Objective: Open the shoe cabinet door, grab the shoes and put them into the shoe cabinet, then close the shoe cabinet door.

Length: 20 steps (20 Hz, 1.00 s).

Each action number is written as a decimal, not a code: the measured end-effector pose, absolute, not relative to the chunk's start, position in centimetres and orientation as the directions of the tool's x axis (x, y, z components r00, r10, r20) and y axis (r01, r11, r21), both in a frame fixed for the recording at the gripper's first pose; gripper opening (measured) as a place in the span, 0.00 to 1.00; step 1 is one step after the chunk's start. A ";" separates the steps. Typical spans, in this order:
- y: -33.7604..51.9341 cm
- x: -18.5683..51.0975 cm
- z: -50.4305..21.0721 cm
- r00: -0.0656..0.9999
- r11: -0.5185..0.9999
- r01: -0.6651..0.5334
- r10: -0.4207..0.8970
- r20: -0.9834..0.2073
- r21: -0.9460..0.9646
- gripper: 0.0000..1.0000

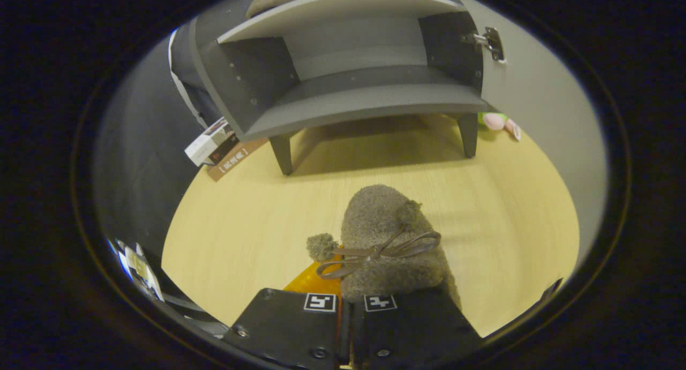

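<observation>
**Slipper gripped, cabinet open ahead**

At far left of the frame, dark booth wall. Just right of it, upper left, a small stack of boxes (211,145) lying on the wooden floor (241,220) beside the cabinet's left leg. Upper centre: grey shoe cabinet (353,99) on short legs, door (536,107) swung wide to the right with its hinge (490,42) showing, lower shelf bare, a second fuzzy shoe (270,2) resting on the shelf above. At the door's foot, right of the cabinet's right leg, a pink and green plush toy (501,122).

Lower centre: brown fuzzy slipper (383,236) with a bow and pom-poms, heel end pinched at the gripper (351,305), toe pointing ahead toward the cabinet opening. Fingers drawn nearly together, clamped on the slipper's heel, with an orange piece showing just beside the left finger.

Between slipper toe and cabinet front: broad bare strip of floor, unobstructed. Wide open floor to left and right of the slipper too.
</observation>
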<state>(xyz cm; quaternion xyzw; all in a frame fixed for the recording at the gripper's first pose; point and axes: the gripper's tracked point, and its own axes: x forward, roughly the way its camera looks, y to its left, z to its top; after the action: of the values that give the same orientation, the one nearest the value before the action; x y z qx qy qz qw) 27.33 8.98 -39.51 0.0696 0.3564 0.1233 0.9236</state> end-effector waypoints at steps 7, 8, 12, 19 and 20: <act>9.3 25.6 -28.4 0.809 0.953 -0.234 0.301 -0.504 0.193 0.06; 9.4 25.5 -26.9 0.821 0.952 -0.241 0.303 -0.485 0.186 0.06; 9.7 26.4 -20.3 0.866 0.955 -0.249 0.295 -0.403 0.163 0.06; 11.1 30.9 -10.3 0.922 0.955 -0.275 0.294 -0.251 0.108 0.06; 11.3 32.0 -9.3 0.926 0.956 -0.275 0.292 -0.239 0.103 0.06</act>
<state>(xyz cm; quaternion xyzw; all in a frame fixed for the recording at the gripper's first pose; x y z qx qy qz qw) 31.96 11.29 -9.28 0.0337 0.1269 0.1444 0.9808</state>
